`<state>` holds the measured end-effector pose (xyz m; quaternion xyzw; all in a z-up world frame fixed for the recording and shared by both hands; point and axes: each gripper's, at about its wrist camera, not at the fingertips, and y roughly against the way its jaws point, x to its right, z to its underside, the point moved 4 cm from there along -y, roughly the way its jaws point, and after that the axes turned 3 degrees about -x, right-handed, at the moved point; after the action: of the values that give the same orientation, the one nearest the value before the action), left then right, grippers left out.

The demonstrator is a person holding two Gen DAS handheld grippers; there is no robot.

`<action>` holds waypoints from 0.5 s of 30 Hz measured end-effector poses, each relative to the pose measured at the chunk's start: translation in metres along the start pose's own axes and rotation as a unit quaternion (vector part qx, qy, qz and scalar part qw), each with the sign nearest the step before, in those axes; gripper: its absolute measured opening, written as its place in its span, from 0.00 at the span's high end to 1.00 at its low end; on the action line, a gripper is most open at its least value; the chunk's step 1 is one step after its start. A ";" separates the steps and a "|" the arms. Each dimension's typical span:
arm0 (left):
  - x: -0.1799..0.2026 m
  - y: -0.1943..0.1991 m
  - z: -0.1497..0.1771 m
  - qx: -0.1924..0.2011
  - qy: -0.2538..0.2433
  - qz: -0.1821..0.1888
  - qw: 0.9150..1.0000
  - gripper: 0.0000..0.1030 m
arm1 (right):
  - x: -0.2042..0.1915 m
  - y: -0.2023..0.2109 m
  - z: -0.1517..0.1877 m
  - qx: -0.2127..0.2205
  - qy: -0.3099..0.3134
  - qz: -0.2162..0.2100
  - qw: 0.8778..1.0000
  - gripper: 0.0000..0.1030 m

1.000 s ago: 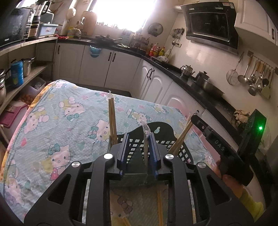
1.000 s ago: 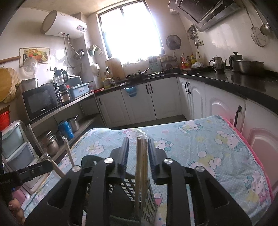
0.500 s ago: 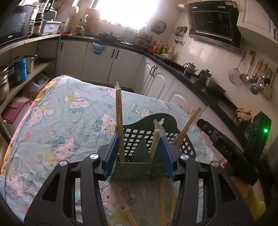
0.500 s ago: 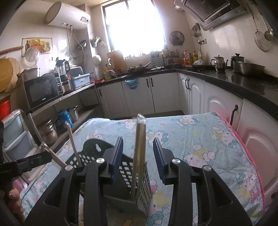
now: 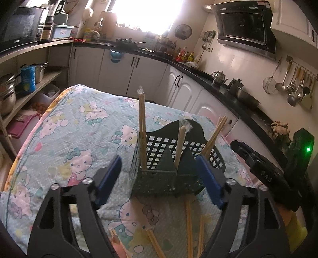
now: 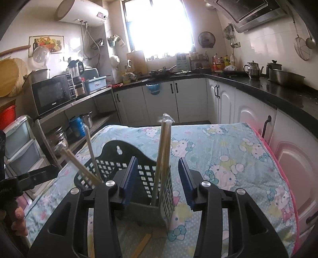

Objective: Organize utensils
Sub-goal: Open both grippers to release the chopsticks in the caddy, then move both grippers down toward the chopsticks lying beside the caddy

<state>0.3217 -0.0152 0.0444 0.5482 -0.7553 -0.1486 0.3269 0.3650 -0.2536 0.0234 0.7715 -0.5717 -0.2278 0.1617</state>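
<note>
The lower ends of the loose chopsticks (image 5: 189, 228) at the bottom of the left wrist view are cut off by the frame edge and partly covered by the hand-held gripper body. The base of the dark utensil basket (image 6: 139, 178) in the lower centre of the right wrist view is hidden behind the gripper frame. The window (image 5: 147, 13) at the top centre is washed out by glare, so nothing outside can be made out. The bottles (image 5: 184, 56) on the far counter are too small to be read. At the lower left edge of the right wrist view, only fingertips of a hand (image 6: 18, 220) are seen.
</note>
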 end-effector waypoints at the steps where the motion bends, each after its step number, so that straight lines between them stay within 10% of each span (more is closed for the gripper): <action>1: -0.001 0.001 0.003 -0.001 0.002 -0.001 1.000 0.28 | 0.001 0.001 0.001 -0.001 0.000 -0.001 1.000 0.57; 15: 0.004 0.020 0.027 0.003 0.007 -0.006 1.000 0.11 | -0.006 0.035 0.020 -0.008 0.006 -0.014 1.000 0.52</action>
<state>0.2887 -0.0156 0.0368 0.5547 -0.7504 -0.1441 0.3293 0.3247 -0.2583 0.0257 0.7797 -0.5578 -0.2298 0.1677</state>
